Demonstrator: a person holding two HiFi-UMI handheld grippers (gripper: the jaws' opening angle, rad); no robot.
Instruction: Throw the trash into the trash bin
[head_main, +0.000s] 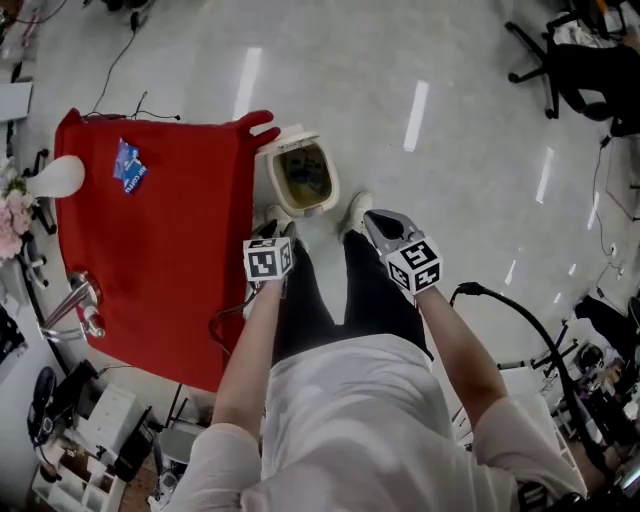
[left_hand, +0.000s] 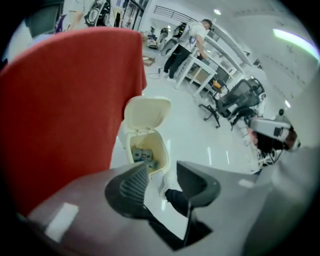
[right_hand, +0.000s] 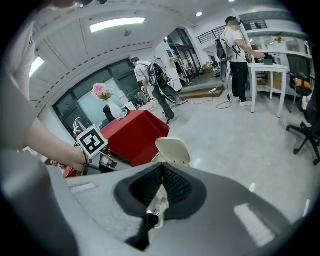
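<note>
**binwatcher:** Rundown from the left? Mostly after what stuff's made of.

**gripcam_guy:** Way off left of the left jaws there's a red cloth (head_main: 150, 260). It's soft and matte, draped over a table, and its edge hangs straight down. A small blue packet (head_main: 128, 165) and a rounded white vase (head_main: 55, 178) sit on it, well apart from both grippers. Next is the trash bin (head_main: 300, 178), cream plastic with rounded corners, just beside the cloth's hanging edge. It's ahead of and below the left jaws. Its lid (left_hand: 146, 112) is tipped up and back, so the mouth is wide open.

**binwatcher:** Anything in it?

**gripcam_guy:** Yep, the trash (left_hand: 142, 156) is down inside, a crumpled grey-blue lump. Can't tell what it actually is.

**binwatcher:** And the grippers?

**gripcam_guy:** The left gripper (left_hand: 162, 167) has dark jaws with ribbed pads, and they're standing apart around nothing. Through the gap you only see floor, a white shoe (left_hand: 165, 182) and a dark trouser leg. On the right gripper (right_hand: 161, 167) the pads are pressed together tip to tip, and it's empty too.

**binwatcher:** Room to move?

**gripcam_guy:** It's tight on the bin's left because of the cloth. Right of the right jaws the glossy pale floor (head_main: 450, 150) is wide open, with an office chair (head_main: 570, 70) far off.
</note>
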